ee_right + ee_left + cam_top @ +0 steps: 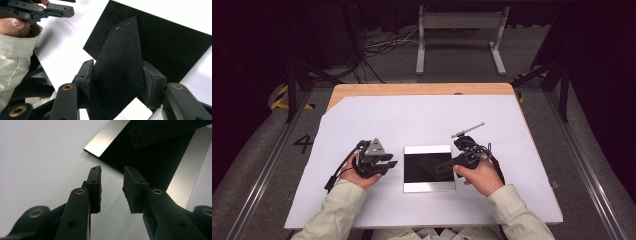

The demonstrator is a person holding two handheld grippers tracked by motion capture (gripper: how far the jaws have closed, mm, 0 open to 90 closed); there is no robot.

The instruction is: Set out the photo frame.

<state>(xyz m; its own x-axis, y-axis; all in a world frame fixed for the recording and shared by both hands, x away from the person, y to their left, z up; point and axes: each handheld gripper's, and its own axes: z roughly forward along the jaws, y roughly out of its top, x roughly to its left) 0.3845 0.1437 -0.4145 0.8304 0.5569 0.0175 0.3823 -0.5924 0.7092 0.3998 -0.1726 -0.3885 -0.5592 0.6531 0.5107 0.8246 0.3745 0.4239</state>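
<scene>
In the right gripper view we see the right gripper (117, 82) with a flat black strip (120, 67) standing on edge between its jaws; both pads press on the strip's sides, so it is gripped, with the jaws at a middling width. The strip points away toward twelve o'clock and has two small holes near its far end. Beyond it lies the black square mat (172, 47), and at ten o'clock in that view sit the left gripper (61, 10) and a pale sleeve (15, 52).

From above, the right gripper (443, 166) reaches over the right part of the mat (419, 170), which rests on a shiny plate (428, 149) on the white table cover (412, 120). The left gripper (389, 161) lies just beside the plate's edge at nine o'clock (its jaws parted, nothing between them). In the left gripper view its pads (95, 187) stand apart over bare white, with the plate (105, 141) toward one o'clock.
</scene>
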